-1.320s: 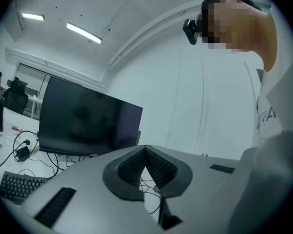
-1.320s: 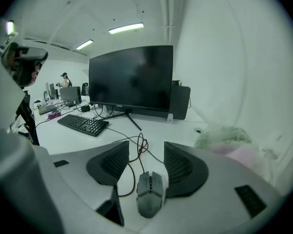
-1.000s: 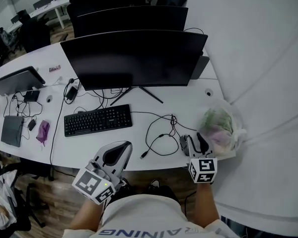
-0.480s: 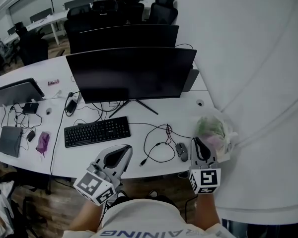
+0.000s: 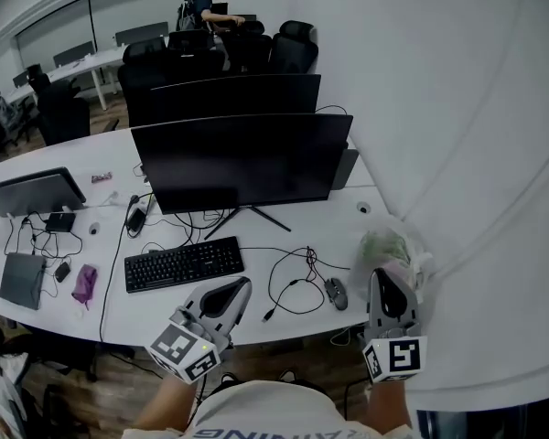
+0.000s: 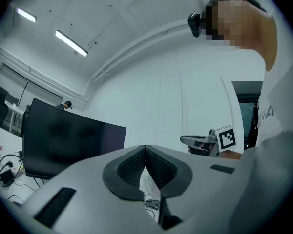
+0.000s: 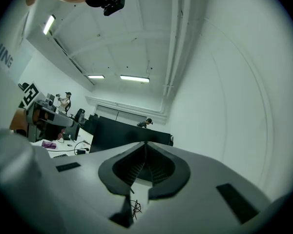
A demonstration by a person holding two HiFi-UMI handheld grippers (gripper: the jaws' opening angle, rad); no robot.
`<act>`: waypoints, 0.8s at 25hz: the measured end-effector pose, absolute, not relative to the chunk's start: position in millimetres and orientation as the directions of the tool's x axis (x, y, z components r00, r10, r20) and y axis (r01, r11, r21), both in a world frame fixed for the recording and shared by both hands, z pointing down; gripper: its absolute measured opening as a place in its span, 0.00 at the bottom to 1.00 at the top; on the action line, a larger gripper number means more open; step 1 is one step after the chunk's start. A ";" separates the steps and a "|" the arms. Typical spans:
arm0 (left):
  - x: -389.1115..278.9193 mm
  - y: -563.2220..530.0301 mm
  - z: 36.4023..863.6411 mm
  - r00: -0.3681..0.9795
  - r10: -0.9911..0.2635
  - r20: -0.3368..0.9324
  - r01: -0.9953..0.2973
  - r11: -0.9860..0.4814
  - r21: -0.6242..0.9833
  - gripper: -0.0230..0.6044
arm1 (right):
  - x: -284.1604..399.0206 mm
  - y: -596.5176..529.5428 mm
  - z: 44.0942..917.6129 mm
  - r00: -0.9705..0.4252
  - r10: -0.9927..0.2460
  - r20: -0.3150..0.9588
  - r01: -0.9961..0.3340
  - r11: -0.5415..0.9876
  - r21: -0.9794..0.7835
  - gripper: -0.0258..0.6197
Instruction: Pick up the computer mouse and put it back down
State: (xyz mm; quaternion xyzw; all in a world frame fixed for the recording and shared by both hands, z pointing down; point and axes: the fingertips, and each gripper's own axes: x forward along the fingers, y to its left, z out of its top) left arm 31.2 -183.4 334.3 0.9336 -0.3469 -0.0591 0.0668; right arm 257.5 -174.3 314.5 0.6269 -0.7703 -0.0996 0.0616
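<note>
The small dark grey computer mouse (image 5: 336,292) lies on the white desk (image 5: 165,305), just left of the right gripper (image 5: 382,274) and clear of its fingertips. That gripper's jaws have just been closing and now meet, nothing between them. A black cable (image 5: 288,286) loops left of the mouse toward the left gripper (image 5: 243,286), whose jaws are also pressed together and empty. Beyond its fingertips sits a black keyboard (image 5: 184,263). A clear plastic bag with green contents (image 5: 389,248) sits just ahead of the right fingertips.
</note>
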 end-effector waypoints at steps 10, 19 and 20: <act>29.6 -181.6 334.8 0.764 -0.642 -0.067 -0.626 -0.762 0.164 0.04 | 254.0 -170.0 315.3 -0.196 -0.980 -0.020 -0.956 0.186 0.226 0.08; 26.0 -182.1 334.9 0.757 -0.651 -0.062 -0.636 -0.754 0.165 0.04 | 249.4 -174.7 315.1 -0.216 -0.976 -0.016 -0.952 0.207 0.225 0.08; 26.3 -182.5 335.1 0.756 -0.652 -0.061 -0.637 -0.753 0.164 0.04 | 249.8 -175.5 316.2 -0.218 -0.976 -0.014 -0.952 0.210 0.223 0.08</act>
